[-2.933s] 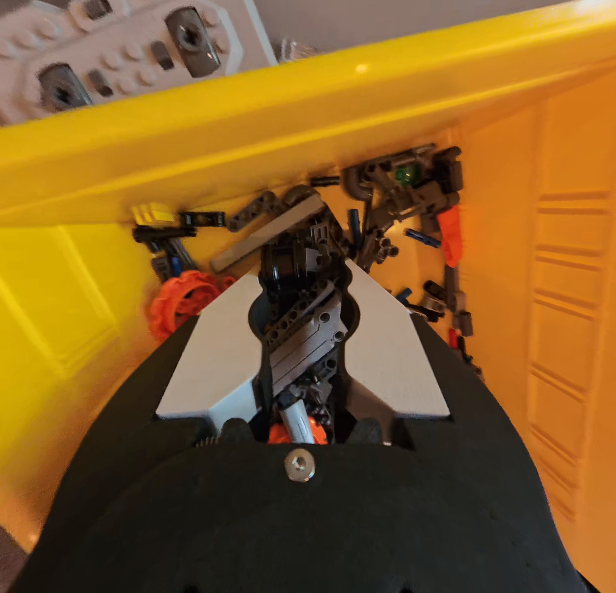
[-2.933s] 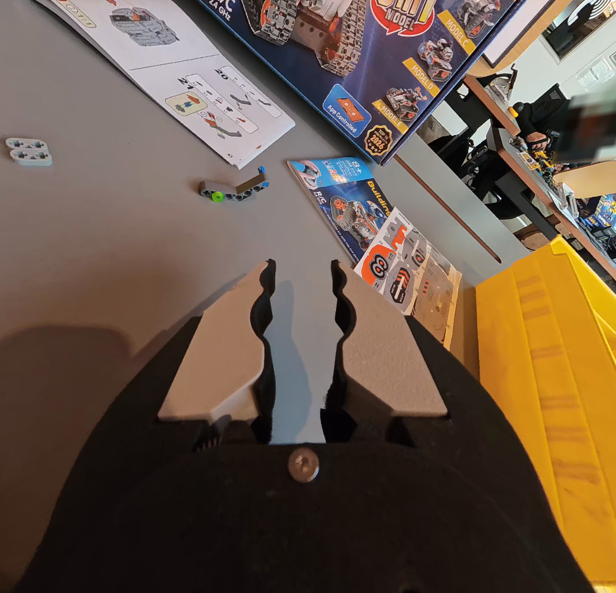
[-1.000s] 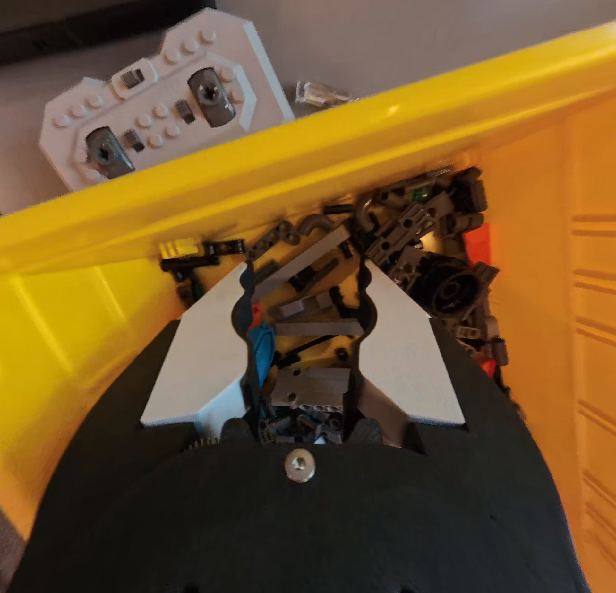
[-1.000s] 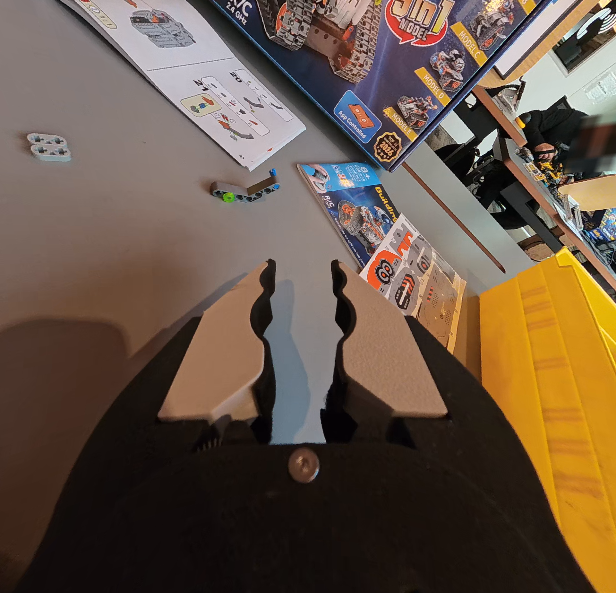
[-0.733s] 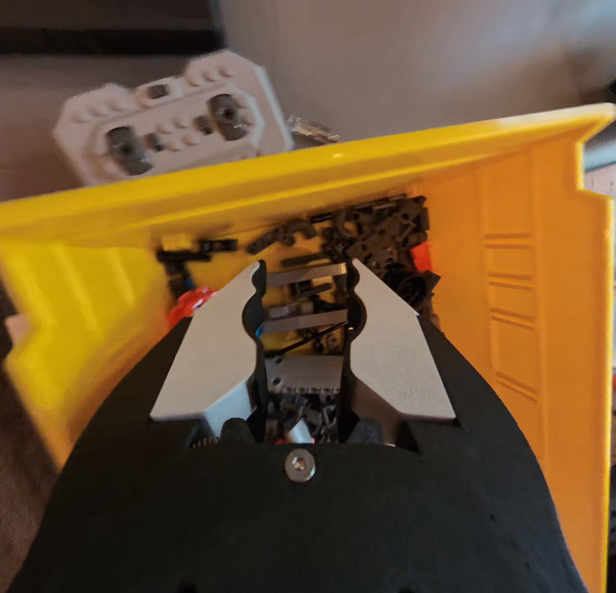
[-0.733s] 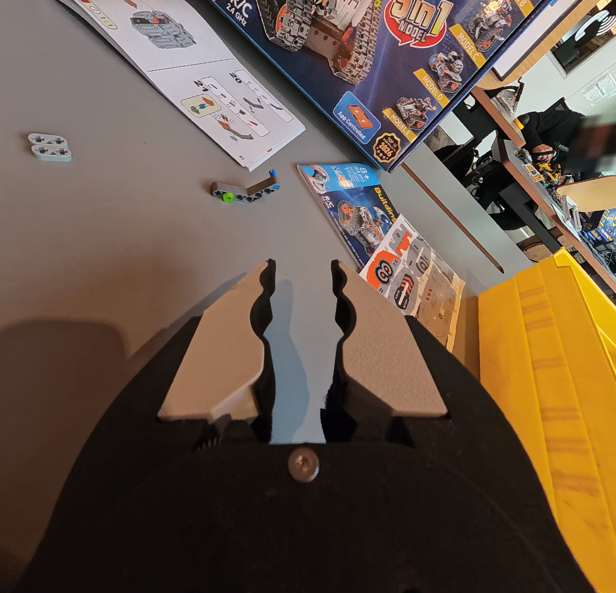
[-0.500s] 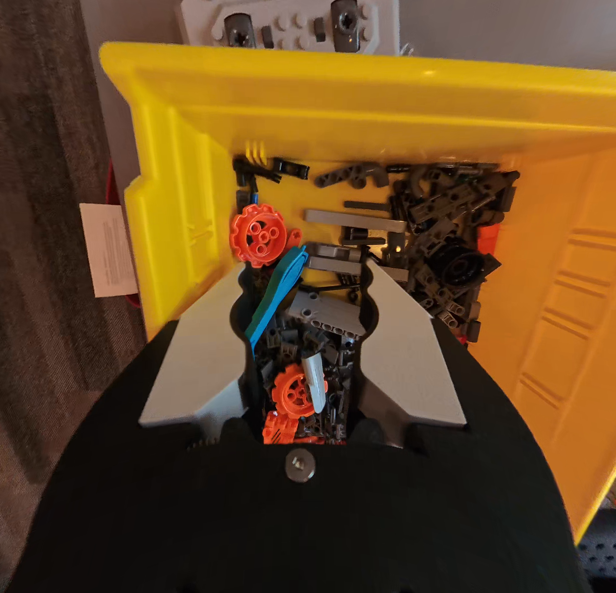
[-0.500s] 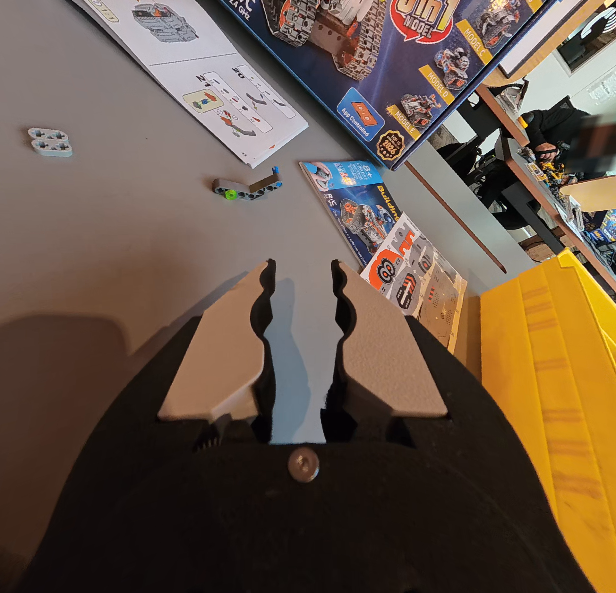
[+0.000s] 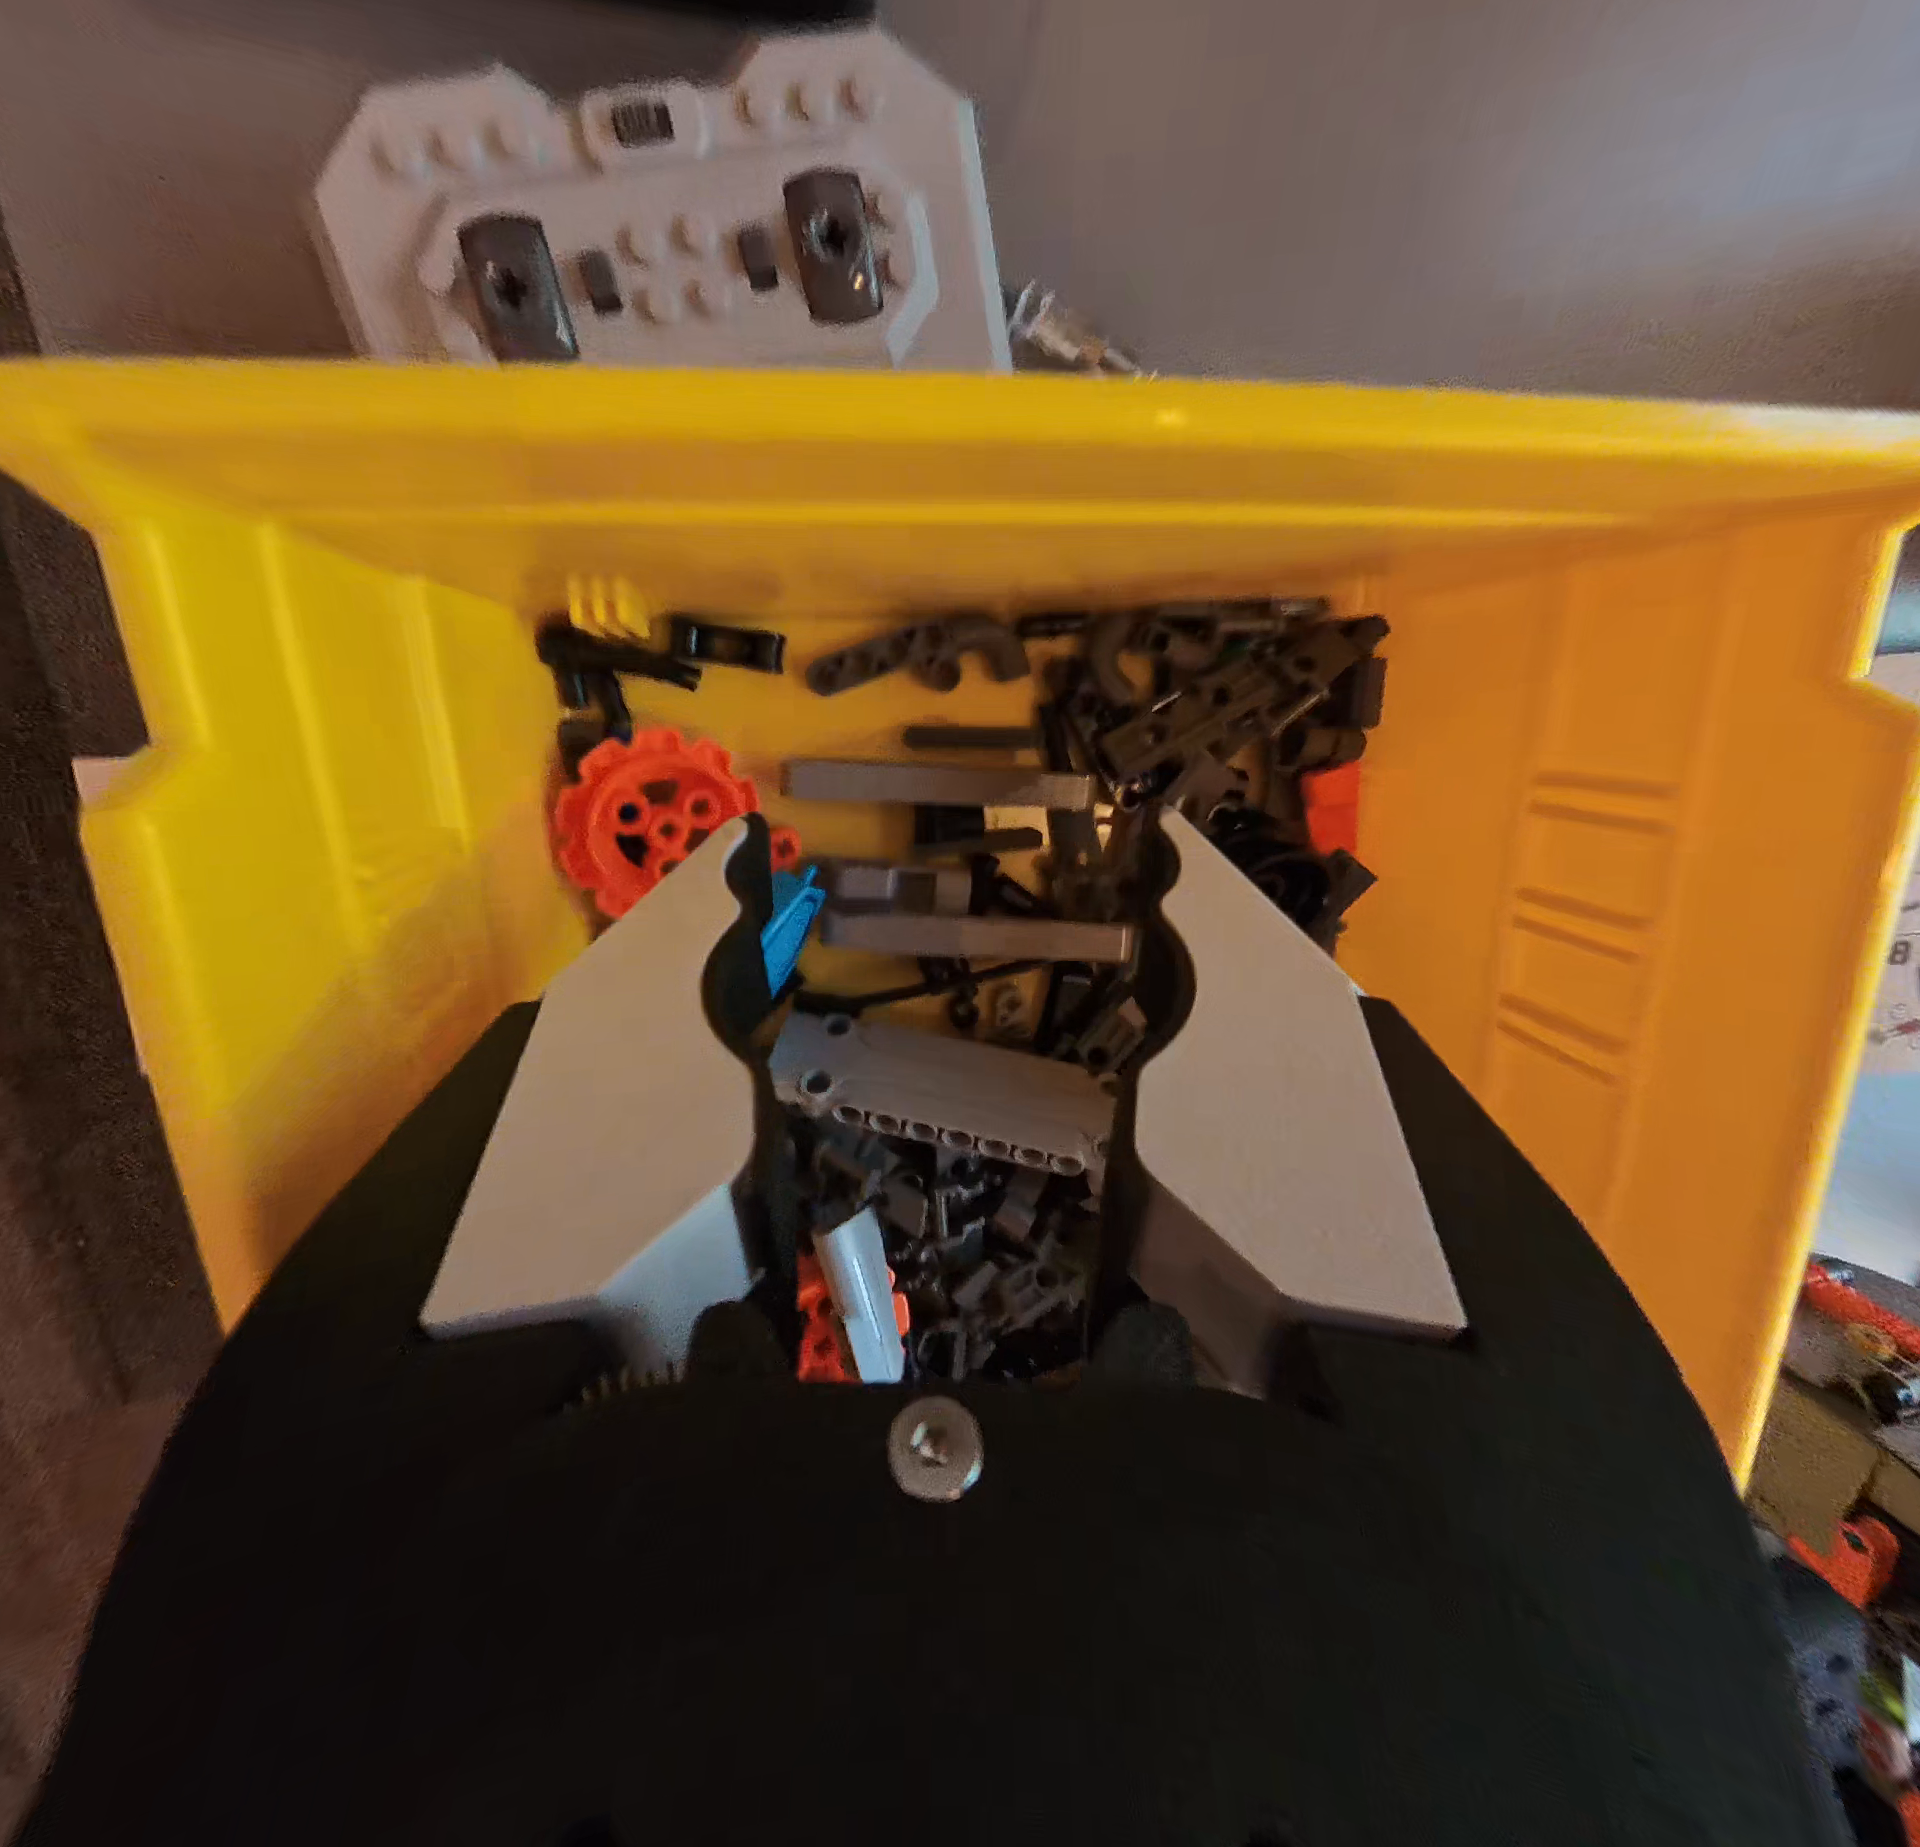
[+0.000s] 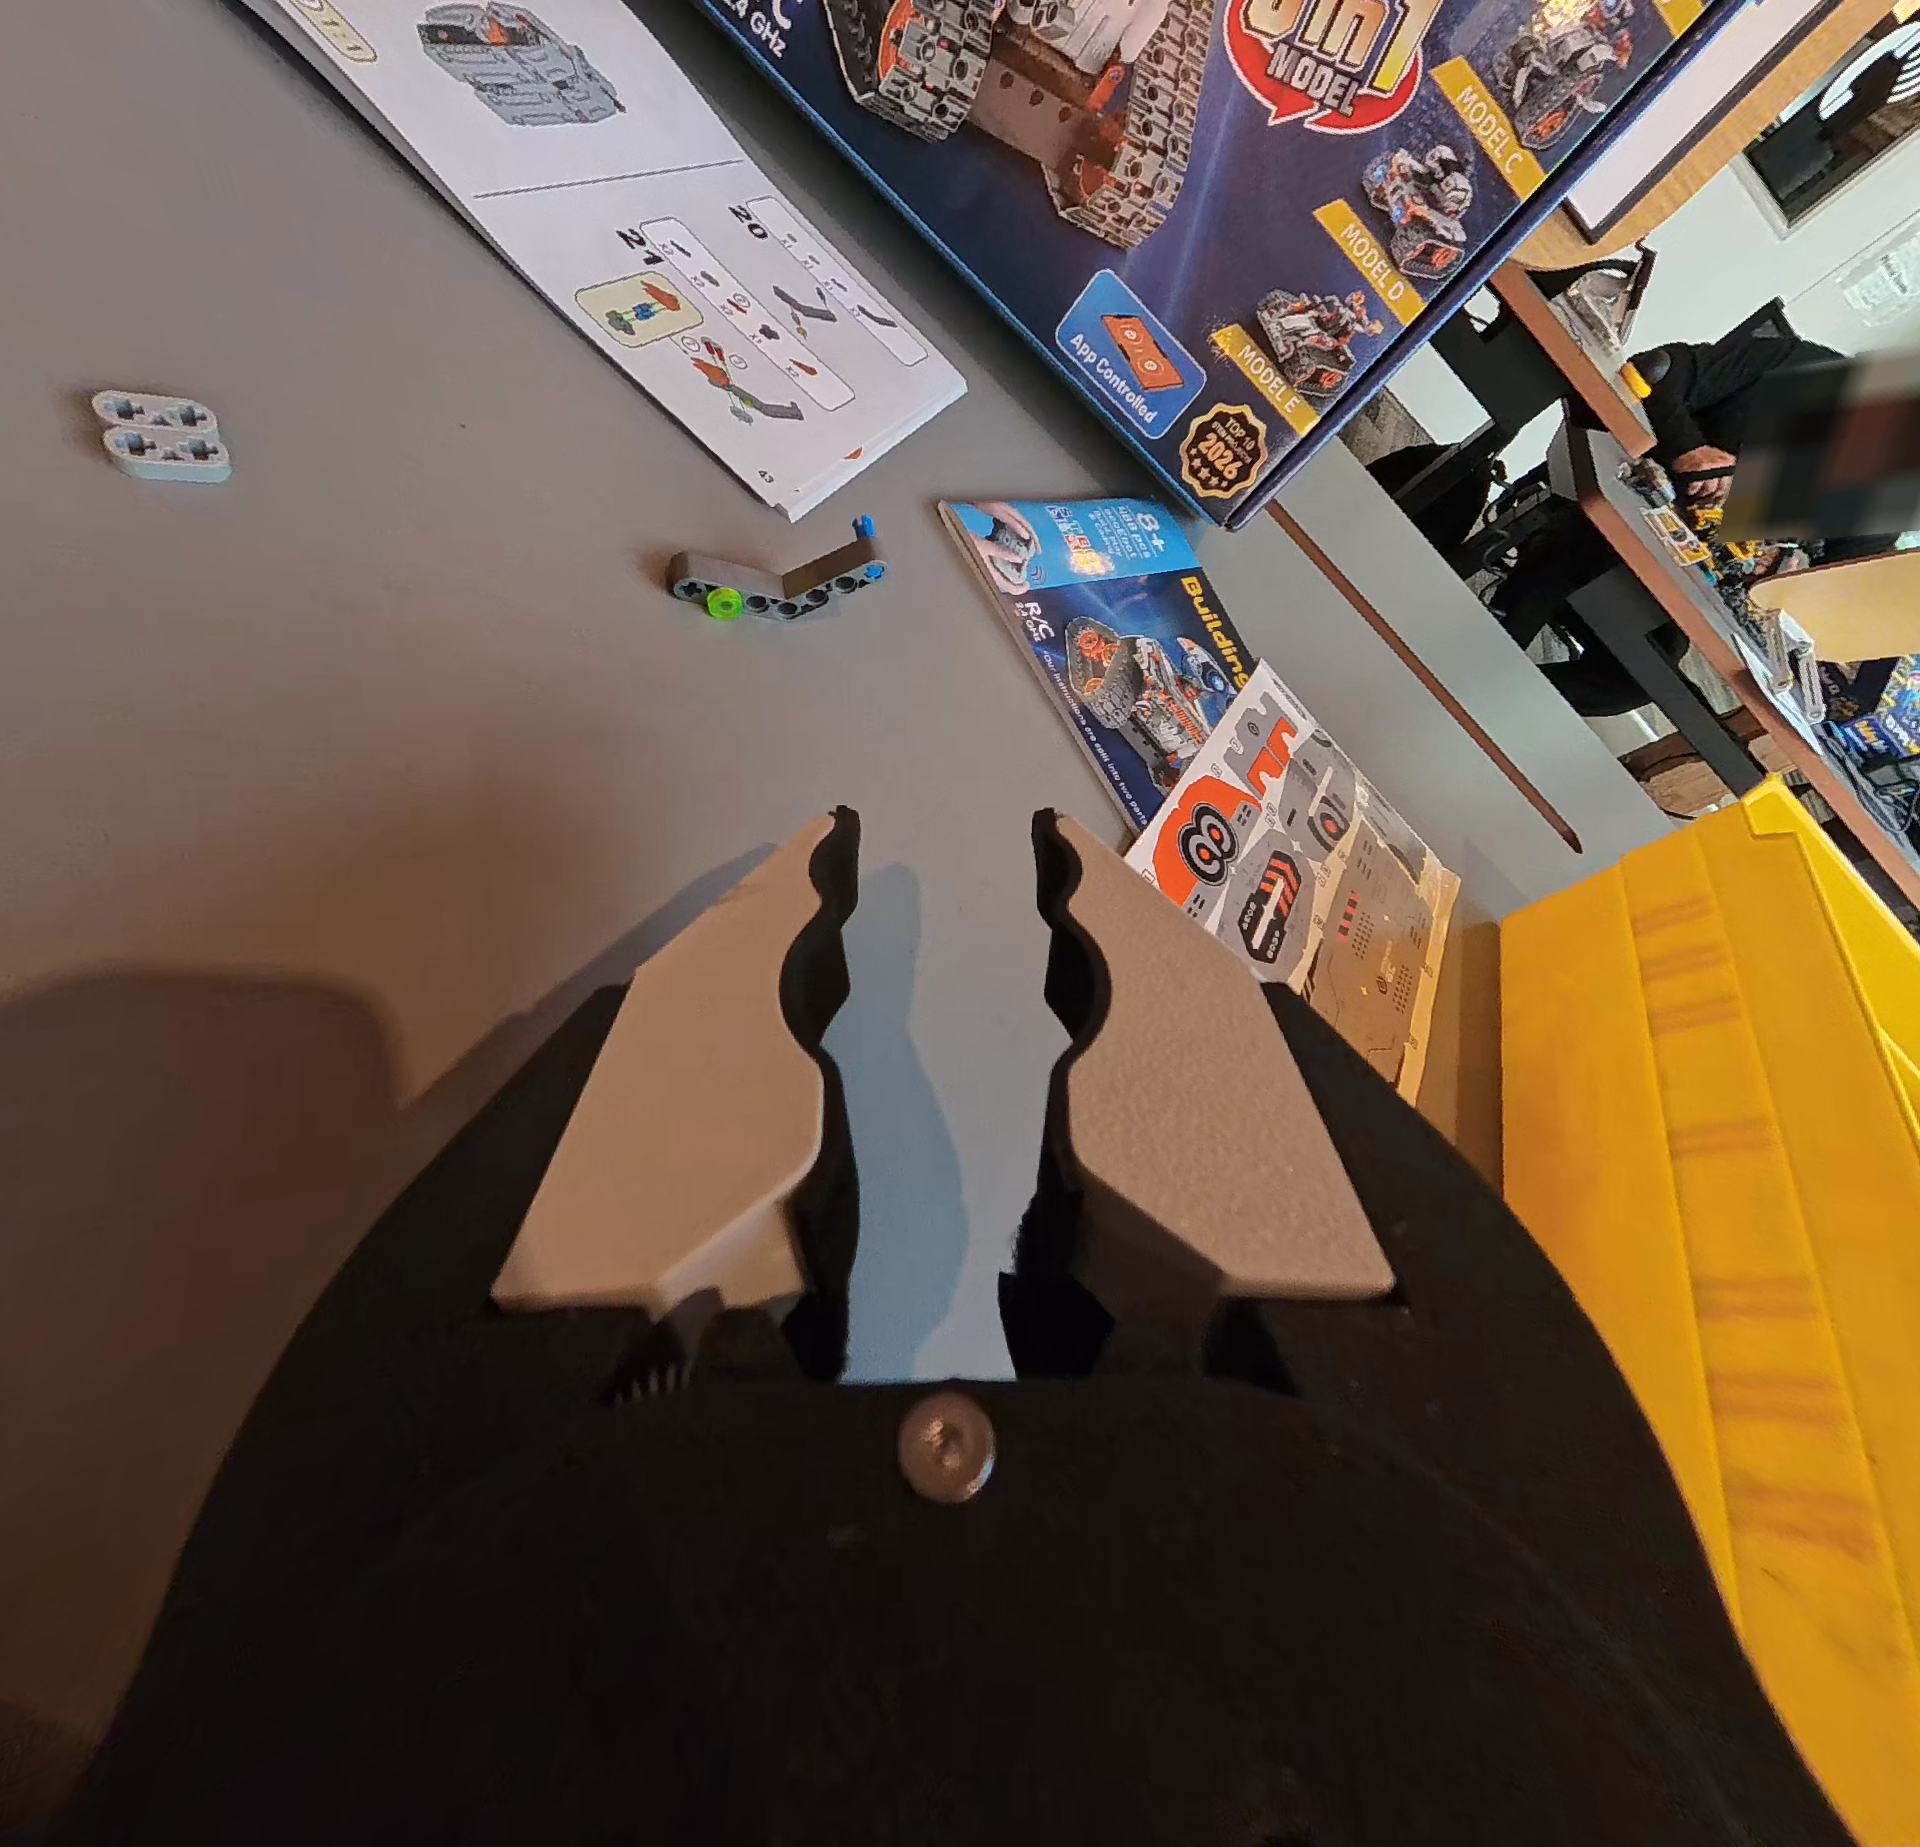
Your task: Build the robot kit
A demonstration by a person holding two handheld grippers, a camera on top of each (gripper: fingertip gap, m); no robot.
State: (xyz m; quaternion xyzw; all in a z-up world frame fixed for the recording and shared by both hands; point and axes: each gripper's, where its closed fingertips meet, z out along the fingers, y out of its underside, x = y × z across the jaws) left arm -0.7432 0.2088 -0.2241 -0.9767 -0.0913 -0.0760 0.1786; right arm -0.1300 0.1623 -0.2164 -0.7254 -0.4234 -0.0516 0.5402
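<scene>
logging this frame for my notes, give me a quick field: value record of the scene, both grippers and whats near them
left gripper: open, holding nothing, above the loose parts in the yellow bin
between its fingers: grey studless beam, with small dark pieces
bin contents: orange gear, blue piece, grey beams, dark connectors
behind bin: white remote control
right gripper: open, empty, over the grey table
ahead of it: bent grey beam assembly, open instruction booklet, sticker sheet, blue product box
</scene>
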